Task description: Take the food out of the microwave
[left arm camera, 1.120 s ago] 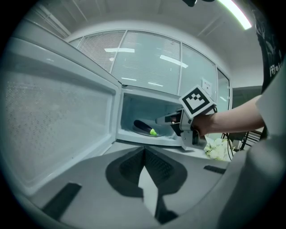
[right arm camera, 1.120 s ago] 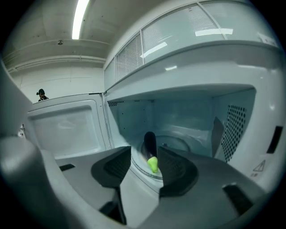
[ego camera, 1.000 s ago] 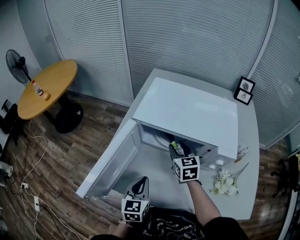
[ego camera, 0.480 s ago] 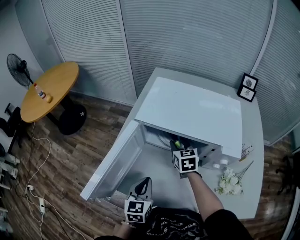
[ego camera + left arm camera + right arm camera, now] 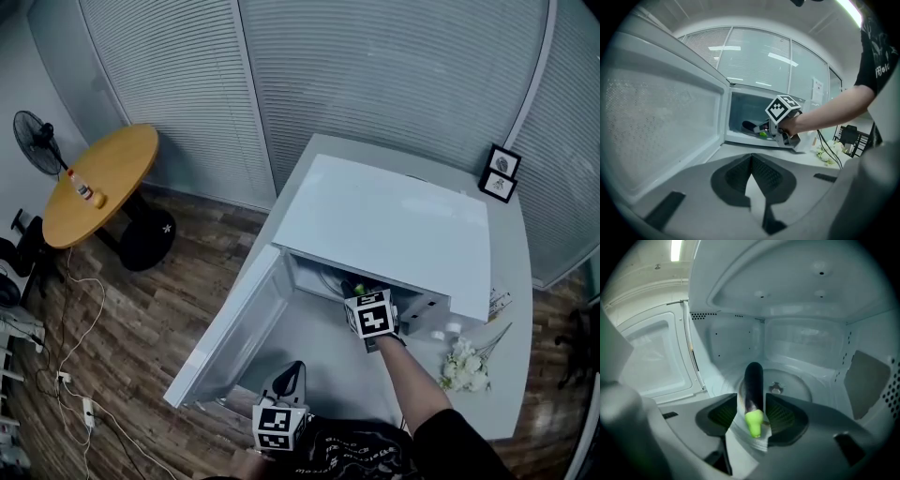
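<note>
Right claw (image 5: 753, 404) tight on glossy slender purple eggplant (image 5: 753, 383) in white microwave (image 5: 811, 301); left claw (image 5: 751, 159) closed, empty.

Slatted blinds (image 5: 375, 84) cover the wall from 10 to 2 o'clock. Dark wood plank floor (image 5: 141, 309) at 8 o'clock, with loose cables (image 5: 70, 370) trailing over it. Round wooden table (image 5: 112, 169) on a black pedestal at 10 o'clock, a small bottle (image 5: 80, 186) on top. Standing fan (image 5: 34, 142) just beyond it, near the left edge. White tabletop (image 5: 514, 309) at 3 o'clock carries two framed pictures (image 5: 499, 175) at 2 and white flowers (image 5: 466, 366) at 4. Ceiling strip light (image 5: 675, 249) is lit.
</note>
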Motion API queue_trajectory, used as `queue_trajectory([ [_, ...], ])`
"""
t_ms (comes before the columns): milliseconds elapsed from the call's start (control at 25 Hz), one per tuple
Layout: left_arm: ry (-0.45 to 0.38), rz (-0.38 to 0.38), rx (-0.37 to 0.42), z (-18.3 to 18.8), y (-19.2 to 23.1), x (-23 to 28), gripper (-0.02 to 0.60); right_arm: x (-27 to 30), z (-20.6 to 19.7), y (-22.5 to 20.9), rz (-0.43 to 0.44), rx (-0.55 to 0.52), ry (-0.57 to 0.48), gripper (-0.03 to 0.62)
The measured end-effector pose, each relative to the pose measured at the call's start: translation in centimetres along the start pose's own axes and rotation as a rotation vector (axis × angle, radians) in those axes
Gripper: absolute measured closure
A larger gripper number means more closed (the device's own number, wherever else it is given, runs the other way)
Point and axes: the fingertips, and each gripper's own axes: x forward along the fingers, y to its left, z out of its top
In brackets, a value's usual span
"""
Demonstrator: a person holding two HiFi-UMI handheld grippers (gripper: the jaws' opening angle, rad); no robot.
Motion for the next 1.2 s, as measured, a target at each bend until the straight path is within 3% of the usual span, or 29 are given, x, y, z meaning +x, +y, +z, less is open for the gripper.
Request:
queue_trajectory([
  [520,0.036,-0.025,-0.005,-1.0,-0.6,0.2,0.574,0.8,-0.5,0.0,-0.015,-0.028,0.051,0.442],
  [1200,0.015,-0.025,0.006,-0.7,-1.1,0.1,0.574,-1.9,0.0,-0.6,-0.048,-0.042,-0.007,0.465],
])
